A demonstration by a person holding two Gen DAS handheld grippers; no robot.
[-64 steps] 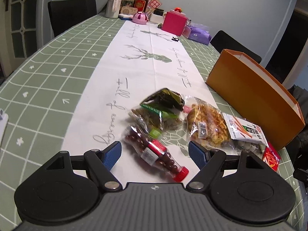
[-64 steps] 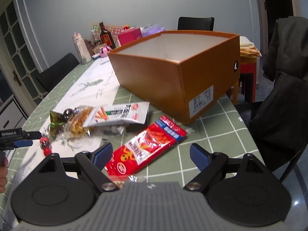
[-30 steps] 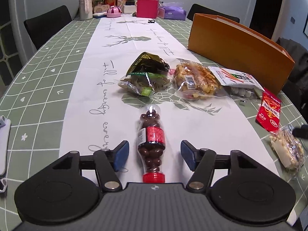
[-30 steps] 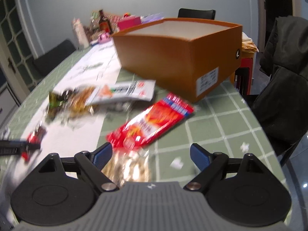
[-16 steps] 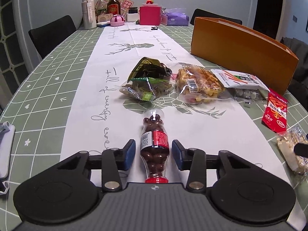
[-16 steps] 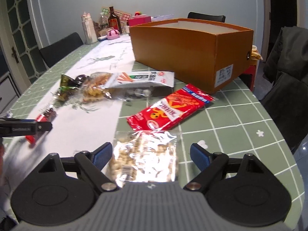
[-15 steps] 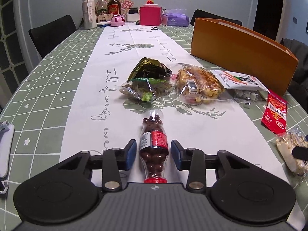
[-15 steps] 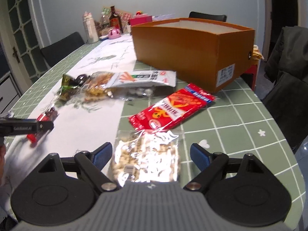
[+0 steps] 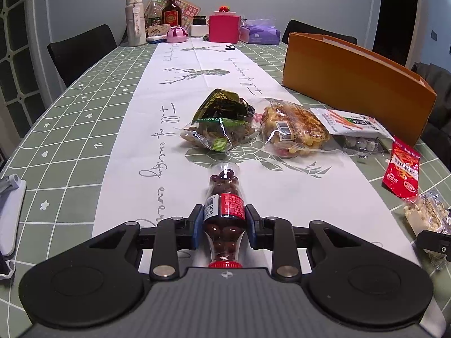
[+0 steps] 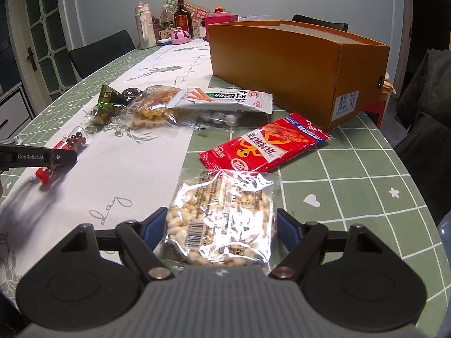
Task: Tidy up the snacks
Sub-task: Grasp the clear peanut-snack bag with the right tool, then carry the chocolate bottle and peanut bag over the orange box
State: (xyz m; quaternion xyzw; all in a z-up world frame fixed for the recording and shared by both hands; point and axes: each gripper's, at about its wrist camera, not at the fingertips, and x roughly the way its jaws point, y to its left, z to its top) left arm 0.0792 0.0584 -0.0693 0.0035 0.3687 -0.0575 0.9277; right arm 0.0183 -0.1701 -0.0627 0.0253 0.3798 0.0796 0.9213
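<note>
My left gripper (image 9: 224, 224) is shut on a small clear bottle of chocolate balls (image 9: 224, 211) with a red cap, lying on the white runner. My right gripper (image 10: 221, 226) has its fingers against both sides of a clear bag of peanuts (image 10: 222, 219) on the green cloth. A red snack packet (image 10: 265, 146) lies just beyond it. A white carrot-stick packet (image 10: 225, 98), a bag of golden snacks (image 9: 293, 126) and a green-black packet (image 9: 222, 112) lie in a row. The open orange box (image 10: 296, 64) stands behind them.
Bottles (image 9: 135, 25), a pink box (image 9: 224, 28) and a purple tissue pack (image 9: 260, 33) stand at the table's far end. Black chairs (image 9: 81, 48) sit along the left and far sides. A white object (image 9: 8, 211) lies at the left table edge.
My left gripper closed on the chocolate bottle. My right gripper came down over the peanut bag and its fingers closed in to the bag's sides.
</note>
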